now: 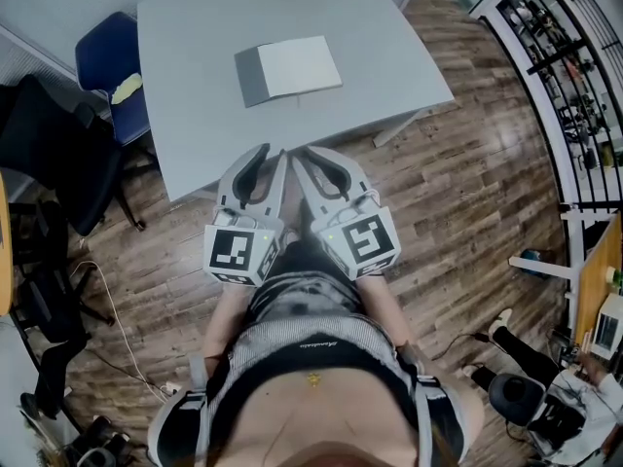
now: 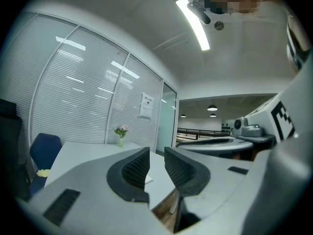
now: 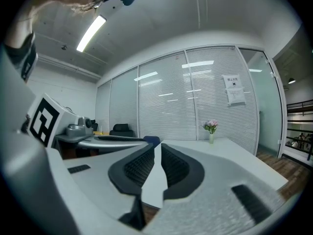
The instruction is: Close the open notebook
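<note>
The notebook (image 1: 288,69) lies open on the grey table (image 1: 195,115), a grey part at its left and a white page at its right. Both grippers hang side by side at the table's near edge, well short of the notebook and pointing level toward it. My left gripper (image 1: 273,154) (image 2: 156,153) is open with a clear gap and nothing between its pads; a white sliver of the notebook (image 2: 148,180) shows through that gap. My right gripper (image 1: 310,154) (image 3: 157,148) stands open by a narrow slit, also empty.
A blue chair (image 1: 107,56) and a black office chair (image 1: 49,144) stand left of the table. A small vase of flowers (image 2: 121,133) (image 3: 211,129) stands at the table's far end. A railing with shelves (image 1: 574,86) runs along the right. Another person (image 1: 545,387) sits at the lower right.
</note>
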Demonstrator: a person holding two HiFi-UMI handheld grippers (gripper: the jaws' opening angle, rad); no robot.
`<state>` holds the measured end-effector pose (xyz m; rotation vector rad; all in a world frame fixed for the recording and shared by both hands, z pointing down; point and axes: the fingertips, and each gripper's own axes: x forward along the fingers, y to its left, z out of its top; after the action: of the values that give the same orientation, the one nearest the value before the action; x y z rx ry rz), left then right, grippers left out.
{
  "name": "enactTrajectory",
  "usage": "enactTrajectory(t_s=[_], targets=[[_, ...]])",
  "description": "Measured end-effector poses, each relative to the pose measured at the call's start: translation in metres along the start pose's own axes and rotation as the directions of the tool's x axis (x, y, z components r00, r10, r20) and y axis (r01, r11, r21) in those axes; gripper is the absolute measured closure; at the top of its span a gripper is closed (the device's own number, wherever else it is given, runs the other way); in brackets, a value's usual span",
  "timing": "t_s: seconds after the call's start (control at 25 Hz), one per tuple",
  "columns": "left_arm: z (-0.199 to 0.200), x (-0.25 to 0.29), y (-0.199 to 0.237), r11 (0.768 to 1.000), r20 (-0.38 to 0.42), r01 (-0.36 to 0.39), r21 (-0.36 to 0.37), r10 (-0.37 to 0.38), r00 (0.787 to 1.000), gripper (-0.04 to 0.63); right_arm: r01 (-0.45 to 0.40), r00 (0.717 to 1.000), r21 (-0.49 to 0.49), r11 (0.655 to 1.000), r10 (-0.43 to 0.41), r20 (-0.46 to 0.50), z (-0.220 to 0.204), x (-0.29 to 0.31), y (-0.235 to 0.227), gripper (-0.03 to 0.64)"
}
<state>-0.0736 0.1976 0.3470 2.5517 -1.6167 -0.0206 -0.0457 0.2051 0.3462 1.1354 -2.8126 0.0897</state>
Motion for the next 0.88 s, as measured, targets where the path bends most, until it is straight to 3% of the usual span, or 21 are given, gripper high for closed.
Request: enactTrajectory(t_s=[0.88], targets=[[0.017, 0.122, 0.082, 0.997, -0.025, -0.073, -0.011, 0.073, 0.997, 0.528, -0.093, 0.995, 0.008, 0.996, 0.093, -0.022, 0.022, 0.124, -0.088, 0.572]])
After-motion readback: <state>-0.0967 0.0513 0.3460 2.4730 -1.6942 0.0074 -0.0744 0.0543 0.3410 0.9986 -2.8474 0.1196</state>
